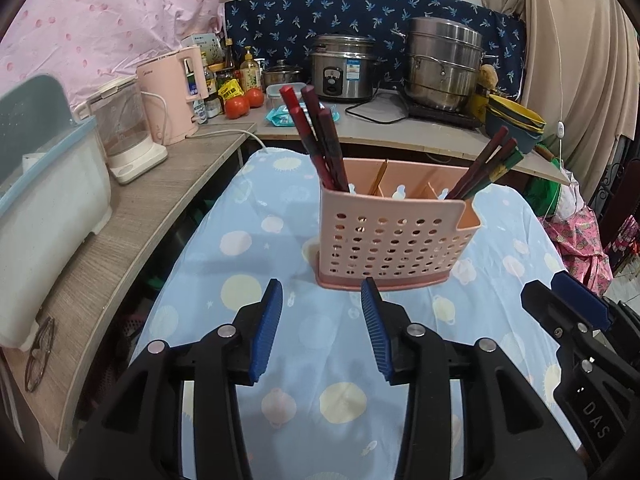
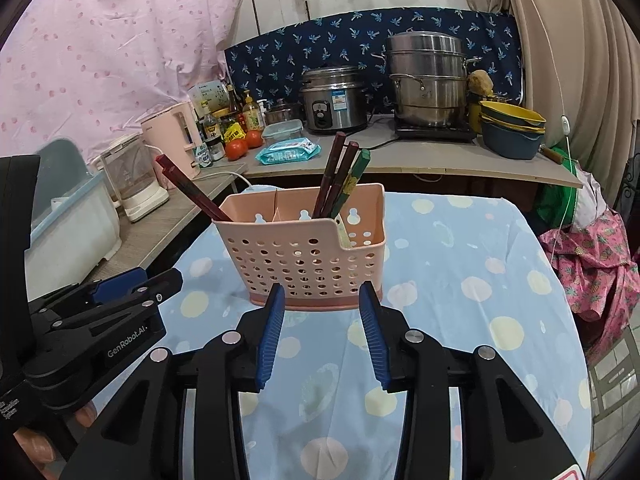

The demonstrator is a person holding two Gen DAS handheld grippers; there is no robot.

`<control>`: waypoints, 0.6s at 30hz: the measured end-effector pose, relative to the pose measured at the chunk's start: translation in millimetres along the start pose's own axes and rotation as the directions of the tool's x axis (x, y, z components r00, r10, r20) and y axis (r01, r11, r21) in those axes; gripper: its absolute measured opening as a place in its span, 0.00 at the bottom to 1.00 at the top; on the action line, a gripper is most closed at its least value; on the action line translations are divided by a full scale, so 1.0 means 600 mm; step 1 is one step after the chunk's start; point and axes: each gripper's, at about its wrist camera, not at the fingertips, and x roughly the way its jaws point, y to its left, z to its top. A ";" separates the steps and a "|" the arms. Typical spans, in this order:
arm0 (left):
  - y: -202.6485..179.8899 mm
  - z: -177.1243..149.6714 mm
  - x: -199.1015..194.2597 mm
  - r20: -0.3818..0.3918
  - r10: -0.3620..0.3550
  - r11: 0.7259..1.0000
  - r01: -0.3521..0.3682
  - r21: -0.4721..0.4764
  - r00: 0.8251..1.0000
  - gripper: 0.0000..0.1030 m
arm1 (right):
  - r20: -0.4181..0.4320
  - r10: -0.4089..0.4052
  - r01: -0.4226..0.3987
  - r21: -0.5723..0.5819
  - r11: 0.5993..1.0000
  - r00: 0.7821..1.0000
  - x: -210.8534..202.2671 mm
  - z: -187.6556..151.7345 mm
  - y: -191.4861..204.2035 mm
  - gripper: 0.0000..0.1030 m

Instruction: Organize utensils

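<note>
Now both your grippers empty, jaws parted: left gripper (image 1: 321,330), right gripper (image 2: 321,334). Holder (image 1: 390,236) just ahead of both, on cloth (image 1: 248,248).

Step, judged: sorting looks near done or between picks.

Next: find loose utensil; none visible near fingertips.

Count:
- left chopsticks (image 1: 316,140): four
- right chopsticks (image 1: 486,166): three
- middle slots: contents unclear
- holder: one

Black-framed left gripper (image 1: 322,292) and right gripper (image 2: 322,294), ribbed blue pads, silver rivets, apparently "GenRobot.AI" lettering
</note>
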 end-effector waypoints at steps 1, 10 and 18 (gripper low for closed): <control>0.001 -0.004 0.000 -0.002 0.004 1.000 -0.004 0.000 1.000 0.38 | -0.004 -0.001 0.001 0.001 1.000 1.000 0.001 -0.003 0.000 0.37; 0.002 -0.035 0.003 -0.023 0.021 1.000 -0.021 0.002 1.000 0.47 | -0.035 -0.023 0.022 -0.007 1.000 0.999 0.005 -0.032 0.005 0.37; -0.001 -0.051 0.003 -0.027 0.036 0.999 -0.035 0.015 0.999 0.57 | -0.039 -0.045 0.044 -0.018 0.999 0.998 0.003 -0.046 0.007 0.47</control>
